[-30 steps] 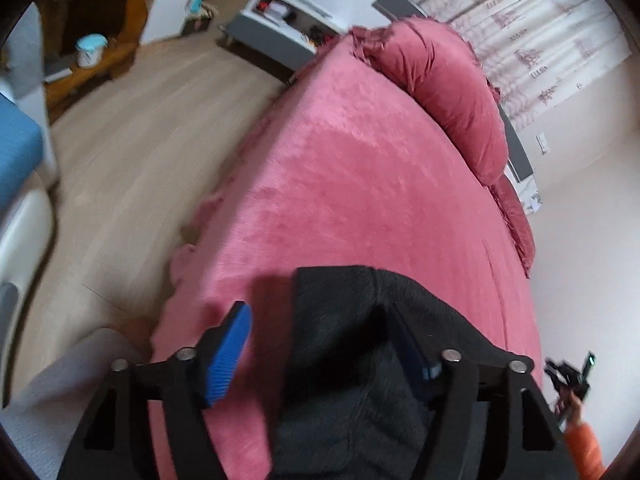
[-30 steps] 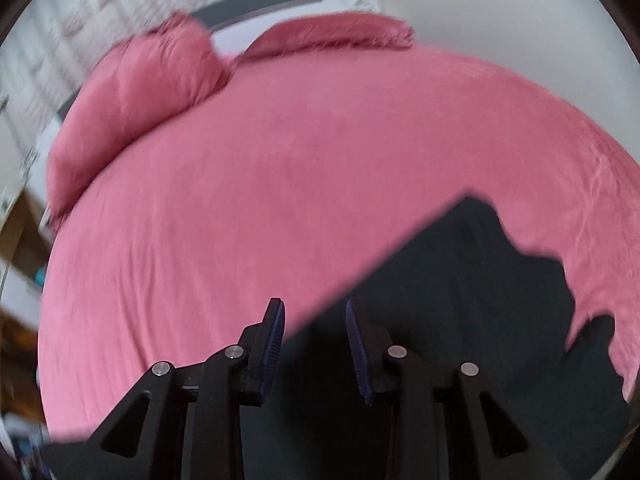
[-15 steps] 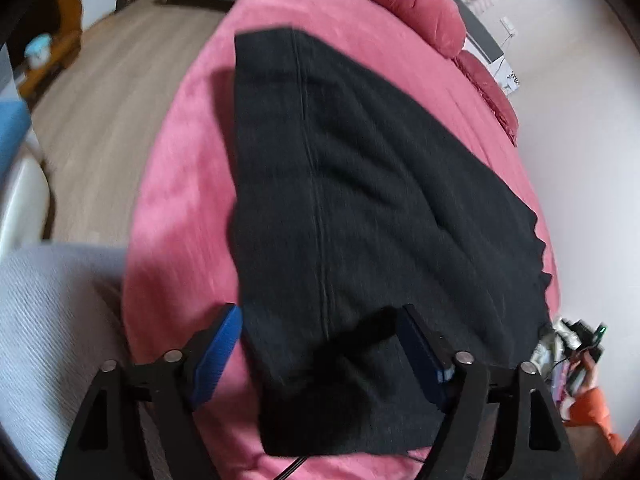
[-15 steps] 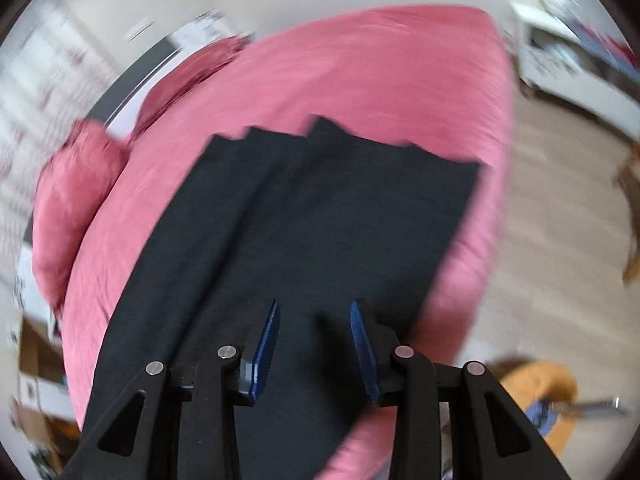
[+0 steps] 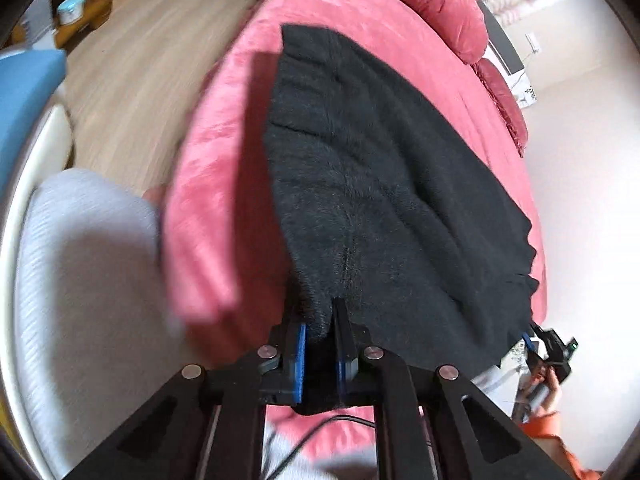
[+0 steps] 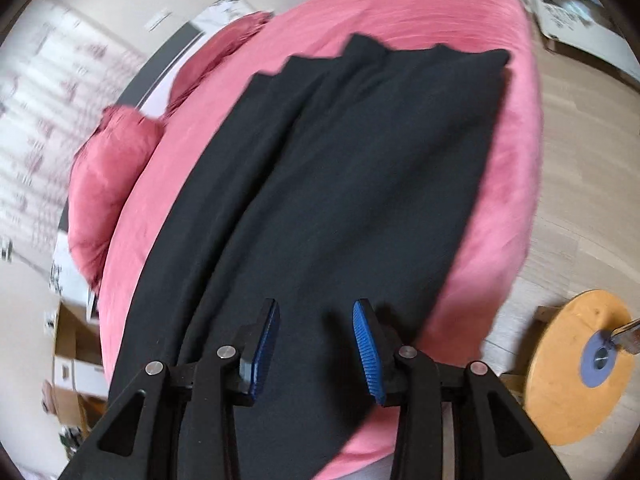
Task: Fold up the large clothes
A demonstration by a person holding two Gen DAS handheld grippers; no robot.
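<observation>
**Left jaws now pinching the black garment; right jaws spread above it**

Left gripper (image 5: 320, 338): pressed together on the near edge of the black garment (image 5: 380, 200), a bunched fold of dark cloth caught between the blue pads (image 5: 300, 356). Half a second ago, spread wide either side of that same edge with nothing pinched; just been closing since. A second ago, likewise wide, with cloth draped over the right finger only. Near edge now lifted into a small peak at the jaws, the rest lying flat and running away toward the far pillows (image 5: 432, 4).

Right gripper (image 6: 316, 344): spread, pads clear of the cloth, hanging over the near part of the garment (image 6: 360, 180). Just been opening a little further, nothing gripped between the fingers. Half a second ago, narrower and aimed at much the same stretch of cloth; a second ago, only one dark corner of fabric in view against bare pink.

Garment: spread lengthwise on the pink bed (image 5: 360, 28), stepped far edge toward the far end in the right wrist view, right side close to the bed's right rim. Lengthwise creases down the left half.

Elsewhere: grey sleeve (image 5: 88, 280) at near left, blurred; round wooden stool (image 6: 580, 364) on the floor at near right; wooden floor (image 5: 152, 64) to the left of the bed.
</observation>
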